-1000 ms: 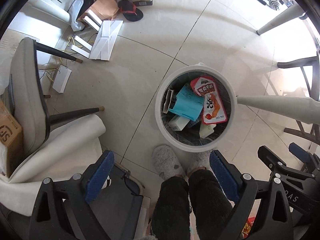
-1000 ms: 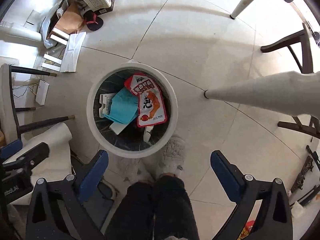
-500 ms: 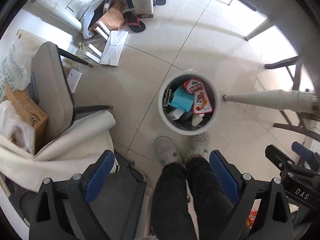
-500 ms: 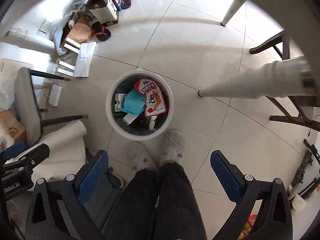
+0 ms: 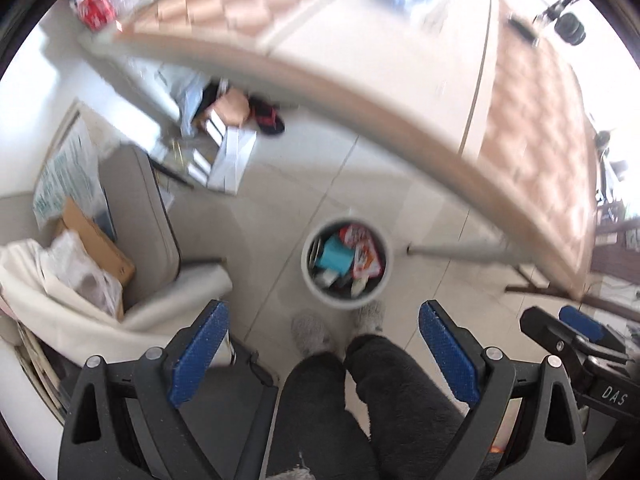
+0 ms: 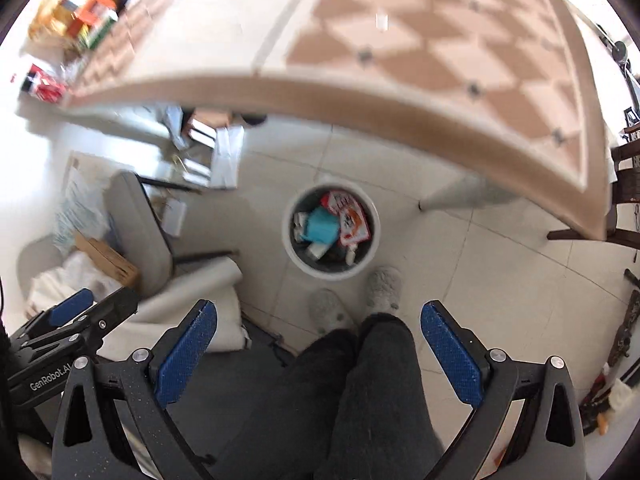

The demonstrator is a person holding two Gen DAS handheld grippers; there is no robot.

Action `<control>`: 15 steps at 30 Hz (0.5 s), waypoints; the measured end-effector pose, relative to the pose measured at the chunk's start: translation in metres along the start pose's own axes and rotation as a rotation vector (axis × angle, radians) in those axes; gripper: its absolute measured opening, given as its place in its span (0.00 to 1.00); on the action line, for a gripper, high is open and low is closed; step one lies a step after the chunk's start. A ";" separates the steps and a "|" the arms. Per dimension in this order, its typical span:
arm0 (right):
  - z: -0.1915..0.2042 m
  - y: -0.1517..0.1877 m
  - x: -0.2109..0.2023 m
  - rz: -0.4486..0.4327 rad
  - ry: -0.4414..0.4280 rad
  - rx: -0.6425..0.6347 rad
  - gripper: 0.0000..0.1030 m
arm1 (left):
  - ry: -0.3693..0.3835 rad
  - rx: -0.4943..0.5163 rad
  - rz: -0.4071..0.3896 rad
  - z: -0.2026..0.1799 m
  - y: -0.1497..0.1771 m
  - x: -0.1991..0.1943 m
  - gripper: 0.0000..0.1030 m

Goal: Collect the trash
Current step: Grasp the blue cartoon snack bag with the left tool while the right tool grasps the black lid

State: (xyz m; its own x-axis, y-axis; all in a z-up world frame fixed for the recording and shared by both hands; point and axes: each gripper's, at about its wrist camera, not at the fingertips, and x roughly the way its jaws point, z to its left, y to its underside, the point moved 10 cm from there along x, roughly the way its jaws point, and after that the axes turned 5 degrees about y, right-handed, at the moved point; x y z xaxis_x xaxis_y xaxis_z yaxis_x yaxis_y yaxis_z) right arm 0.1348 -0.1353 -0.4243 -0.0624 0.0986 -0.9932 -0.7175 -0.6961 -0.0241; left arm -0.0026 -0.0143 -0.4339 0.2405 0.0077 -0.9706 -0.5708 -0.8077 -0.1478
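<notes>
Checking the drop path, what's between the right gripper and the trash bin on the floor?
In the right wrist view, the person's grey slippers and dark-trousered legs lie between the open right gripper and the trash bin; nothing else.

right gripper [image 6: 318, 344] jaws apart, empty | trash bin [image 6: 289, 240] below, holding wrappers

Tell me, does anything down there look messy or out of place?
Yes. Papers and boxes lie scattered on the floor beyond the grey chair. The trash bin stands upright, wrappers inside, nothing spilled around it.
</notes>
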 end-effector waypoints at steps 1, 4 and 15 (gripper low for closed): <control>0.000 -0.010 -0.013 -0.018 -0.008 0.006 1.00 | 0.008 0.000 -0.023 -0.003 -0.013 -0.008 0.95; -0.003 -0.047 -0.050 -0.074 -0.020 0.025 1.00 | 0.015 0.002 -0.086 -0.015 -0.058 -0.032 1.00; -0.075 -0.242 -0.109 -0.195 -0.032 0.147 1.00 | 0.041 -0.173 -0.056 -0.055 -0.225 -0.014 1.00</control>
State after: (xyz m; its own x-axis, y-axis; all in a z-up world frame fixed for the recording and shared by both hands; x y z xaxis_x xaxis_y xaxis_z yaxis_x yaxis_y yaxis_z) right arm 0.3671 -0.0314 -0.3186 0.0671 0.2451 -0.9672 -0.8110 -0.5513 -0.1959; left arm 0.1658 0.1346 -0.3770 0.3015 0.0343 -0.9528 -0.4133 -0.8959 -0.1630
